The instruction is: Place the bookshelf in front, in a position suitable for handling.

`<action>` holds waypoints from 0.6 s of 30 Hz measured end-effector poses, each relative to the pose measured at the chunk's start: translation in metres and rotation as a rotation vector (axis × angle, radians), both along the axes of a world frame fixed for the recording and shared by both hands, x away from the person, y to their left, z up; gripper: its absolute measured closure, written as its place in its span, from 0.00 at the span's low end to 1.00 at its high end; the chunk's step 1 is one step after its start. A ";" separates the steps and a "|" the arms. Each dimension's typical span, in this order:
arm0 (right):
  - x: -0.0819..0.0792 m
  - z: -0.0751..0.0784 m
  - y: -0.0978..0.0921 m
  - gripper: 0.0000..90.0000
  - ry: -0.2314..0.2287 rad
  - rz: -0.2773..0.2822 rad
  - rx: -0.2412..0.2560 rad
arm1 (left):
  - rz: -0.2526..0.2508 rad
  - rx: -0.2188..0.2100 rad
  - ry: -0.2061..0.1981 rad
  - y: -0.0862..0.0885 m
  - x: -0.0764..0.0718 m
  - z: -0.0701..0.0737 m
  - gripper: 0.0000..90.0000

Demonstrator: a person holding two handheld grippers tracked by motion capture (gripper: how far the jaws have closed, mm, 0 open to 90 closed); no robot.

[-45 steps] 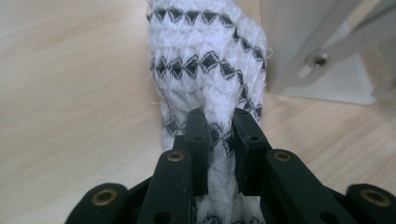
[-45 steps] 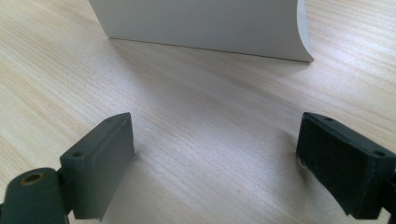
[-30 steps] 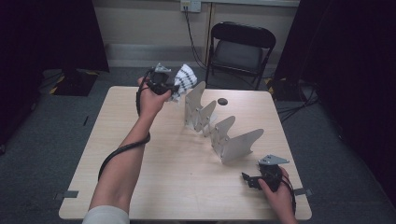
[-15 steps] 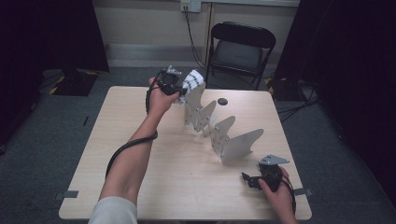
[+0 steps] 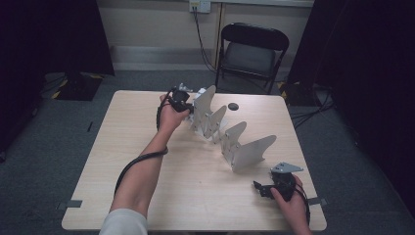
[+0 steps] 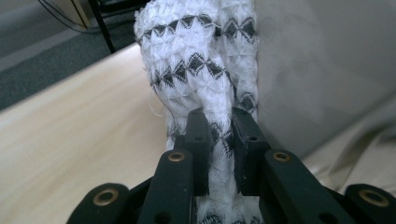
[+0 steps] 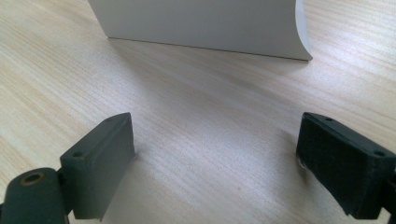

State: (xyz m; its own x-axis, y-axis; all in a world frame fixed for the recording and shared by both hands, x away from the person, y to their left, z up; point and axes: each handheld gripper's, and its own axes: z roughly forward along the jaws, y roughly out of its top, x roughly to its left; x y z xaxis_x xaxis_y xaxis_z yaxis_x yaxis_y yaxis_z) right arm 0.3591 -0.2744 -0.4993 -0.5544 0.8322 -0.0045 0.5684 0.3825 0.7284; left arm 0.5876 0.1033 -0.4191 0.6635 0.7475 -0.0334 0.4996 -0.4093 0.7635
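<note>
Left gripper (image 6: pixel 217 140): jaws clamped on a white knitted cloth (image 6: pixel 205 65) with black diamond bands. The fabric is bunched between the two black pads and rises above them in a twisted fold. Just to the right of the cloth, in the left gripper view, stands a pale grey panel (image 6: pixel 322 70); cloth and panel look to be touching along the cloth's edge, though the contact line is not sharp.

High view: the left gripper (image 5: pixel 182 102) sits at the far end of the table, held in the left hand (image 5: pixel 170 116), hard against the first fin of a grey metal rack (image 5: pixel 230 137). A corner of the cloth (image 5: pixel 200 93) shows white just beside that fin. The rack runs as a row of upright, slanted fins diagonally toward the near right of the wooden table (image 5: pixel 122 147).

Right gripper (image 7: pixel 215 158): jaws wide apart, nothing between them, bare wood grain below. Ahead of them stands the rack's nearest fin (image 7: pixel 201 23), apart from the jaws.

High view: right gripper (image 5: pixel 266 188) low at the near right corner, in the right hand (image 5: pixel 288 200), near the last fin but not touching it.

A small dark round disc (image 5: pixel 233 106) lies on the far side of the table, past the rack. A black folding chair (image 5: pixel 254 49) stands beyond the table.
</note>
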 end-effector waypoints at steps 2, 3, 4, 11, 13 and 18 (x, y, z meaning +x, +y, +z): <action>0.000 0.000 0.000 0.12 0.001 0.000 0.000 | 0.008 -0.006 0.012 0.002 -0.003 -0.011 0.88; 0.000 0.000 0.000 0.12 0.001 0.001 0.000 | 0.008 -0.006 0.012 0.002 -0.003 -0.011 0.88; 0.000 0.000 0.000 0.12 0.001 0.001 0.000 | 0.011 -0.006 0.020 0.003 -0.005 -0.015 0.88; 0.000 0.000 0.000 0.12 0.001 0.001 0.000 | 0.020 0.022 0.064 0.009 -0.014 -0.037 0.88; 0.000 0.000 0.000 0.12 0.001 0.001 0.000 | 0.016 0.043 0.082 0.010 -0.018 -0.046 0.88; 0.000 0.000 0.000 0.12 0.001 0.001 0.000 | 0.035 0.027 0.099 0.015 -0.023 -0.053 0.88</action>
